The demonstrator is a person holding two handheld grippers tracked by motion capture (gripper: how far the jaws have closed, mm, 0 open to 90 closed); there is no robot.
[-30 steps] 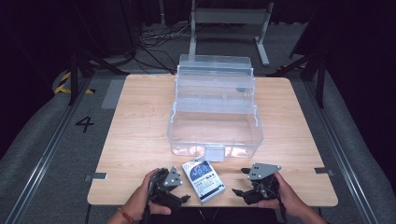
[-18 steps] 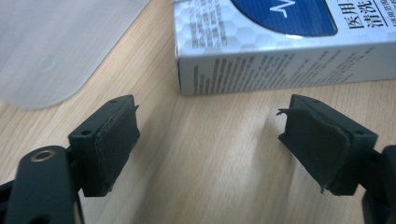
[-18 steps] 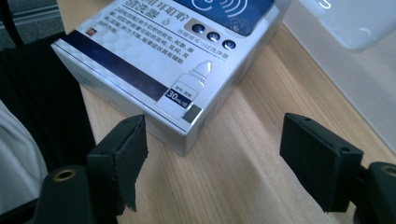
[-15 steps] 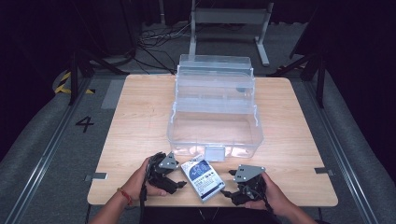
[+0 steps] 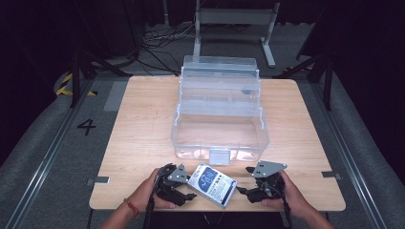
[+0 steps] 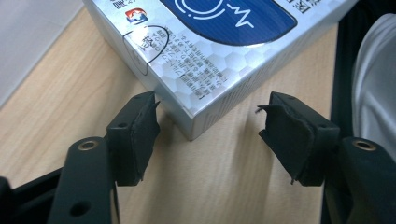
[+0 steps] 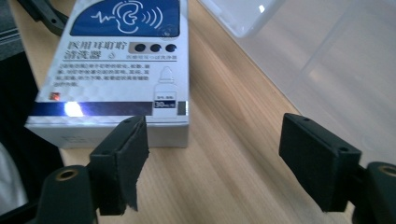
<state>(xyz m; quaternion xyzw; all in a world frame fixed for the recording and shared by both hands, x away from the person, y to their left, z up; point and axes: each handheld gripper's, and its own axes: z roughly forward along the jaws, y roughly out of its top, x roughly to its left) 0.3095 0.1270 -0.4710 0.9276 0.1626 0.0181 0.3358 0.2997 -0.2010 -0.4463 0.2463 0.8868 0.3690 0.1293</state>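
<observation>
One silver box [image 5: 211,184] lies between two open-jawed tools, before one clear bin [image 5: 218,138].

A light wooden table [image 5: 143,138] stands on grey floor [image 5: 43,157] marked "4" [image 5: 86,126], dark surroundings beyond.

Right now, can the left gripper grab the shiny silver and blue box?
Probably yes: the left gripper is open right at a corner of the silver and blue cardboard box, with bare wooden table and nothing between them.
</observation>
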